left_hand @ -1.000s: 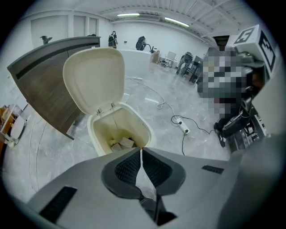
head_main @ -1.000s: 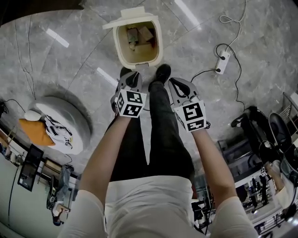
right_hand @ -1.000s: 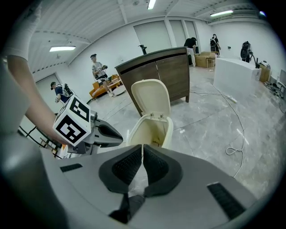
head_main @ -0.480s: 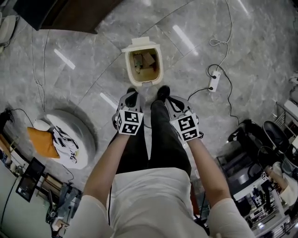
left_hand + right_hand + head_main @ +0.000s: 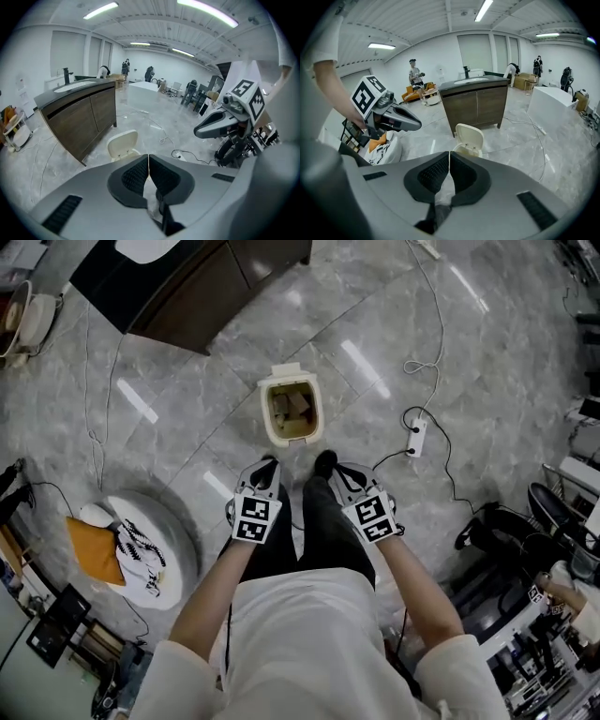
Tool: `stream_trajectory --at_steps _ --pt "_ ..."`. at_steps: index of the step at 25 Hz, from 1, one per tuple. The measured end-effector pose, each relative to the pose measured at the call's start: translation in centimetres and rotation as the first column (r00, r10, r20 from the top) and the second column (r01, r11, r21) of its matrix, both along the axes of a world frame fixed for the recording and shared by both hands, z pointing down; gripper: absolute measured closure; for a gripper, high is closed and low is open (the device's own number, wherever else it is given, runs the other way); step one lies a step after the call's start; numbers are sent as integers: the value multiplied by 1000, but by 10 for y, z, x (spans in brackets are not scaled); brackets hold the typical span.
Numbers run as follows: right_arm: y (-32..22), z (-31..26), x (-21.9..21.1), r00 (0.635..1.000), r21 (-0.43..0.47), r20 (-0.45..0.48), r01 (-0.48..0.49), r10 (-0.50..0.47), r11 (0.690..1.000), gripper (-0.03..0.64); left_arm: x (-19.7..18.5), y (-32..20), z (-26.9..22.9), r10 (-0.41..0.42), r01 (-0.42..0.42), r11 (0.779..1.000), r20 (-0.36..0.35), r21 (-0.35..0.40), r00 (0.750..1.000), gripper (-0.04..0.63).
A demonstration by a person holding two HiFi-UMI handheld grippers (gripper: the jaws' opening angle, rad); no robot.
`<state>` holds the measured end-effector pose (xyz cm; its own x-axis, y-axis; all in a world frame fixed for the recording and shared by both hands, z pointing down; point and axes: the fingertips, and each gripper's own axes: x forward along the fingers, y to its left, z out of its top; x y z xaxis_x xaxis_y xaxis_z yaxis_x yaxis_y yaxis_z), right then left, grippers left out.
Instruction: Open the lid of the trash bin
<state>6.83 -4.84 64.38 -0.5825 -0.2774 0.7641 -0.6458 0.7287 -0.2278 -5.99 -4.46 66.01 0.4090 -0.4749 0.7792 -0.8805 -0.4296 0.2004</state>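
The bin point(image 5: 292, 414) stands on the floor point(image 5: 394, 324) just above the centre of the head view, a little ahead of the person's shoes point(image 5: 324, 463). Its lid point(image 5: 281, 374) is already tipped up and back at the far edge, so the inside shows, with some scraps in it. The left gripper point(image 5: 265, 468) and right gripper point(image 5: 339, 472) sit side by side just below the centre of that frame, over the person's legs and apart from the bin. Each gripper's own view shows its jaws pressed together with nothing between them, and the raised lid stands beyond the jaw tips. The opening step looks done, since the lid stands up with neither gripper touching it. The next move probably calls for no more work on the lid, only keeping both grippers clear so that it is not knocked shut.
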Motion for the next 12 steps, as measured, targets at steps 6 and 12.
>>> stream_trajectory --at_steps 6,12 --pt "-8 -56 -7 998 34 53 -15 13 999 584 4 -1 -57 59 -57 997 -56 50 997 577" --pt "-13 -106 -12 993 63 111 -51 44 997 584 2 1 -103 93 -85 993 -103 85 990 577"
